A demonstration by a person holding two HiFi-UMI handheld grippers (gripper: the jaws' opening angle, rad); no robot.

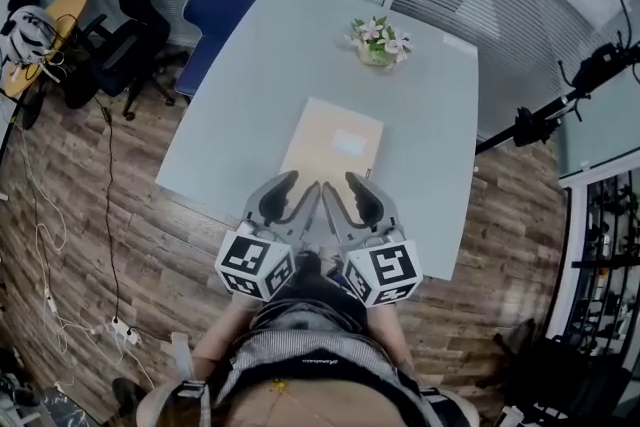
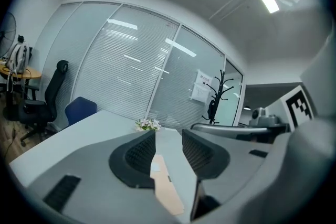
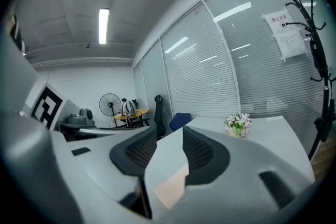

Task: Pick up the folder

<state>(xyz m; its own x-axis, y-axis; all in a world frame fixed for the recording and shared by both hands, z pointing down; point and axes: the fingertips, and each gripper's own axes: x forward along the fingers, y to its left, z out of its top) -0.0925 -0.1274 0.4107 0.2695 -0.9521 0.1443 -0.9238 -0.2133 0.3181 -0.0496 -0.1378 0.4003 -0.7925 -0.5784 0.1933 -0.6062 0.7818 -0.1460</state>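
The left gripper (image 1: pixel 302 189) and the right gripper (image 1: pixel 341 186) sit side by side at the near edge of the table (image 1: pixel 250 65), both pointing across it. Their marker cubes (image 1: pixel 255 263) are closest to the person.

In the left gripper view, the left gripper (image 2: pixel 168 135) has its jaws apart with a clear gap between the ribbed pads, and nothing is pressed between them. The right gripper (image 3: pixel 169 131) looks the same in its own view: jaws parted and holding nothing.

The tan folder (image 1: pixel 333 143) lies flat on the tabletop, directly ahead of both tools. In the head view its near edge sits just at the jaw tips, slightly more under the right gripper than the left. Whether any tip touches it cannot be told. Through each pair of jaws the folder (image 2: pixel 166 186) shows as a pale strip low in the gap, below the pads. It also appears in the right gripper view (image 3: pixel 171 185).

Beyond the folder, towards the far edge, stands a small pot of flowers (image 1: pixel 378 42). A blue chair (image 1: pixel 218 5) is pushed up at the table's far left corner, and a black office chair (image 1: pixel 125 25) stands further left on the wooden floor (image 1: pixel 150 245).
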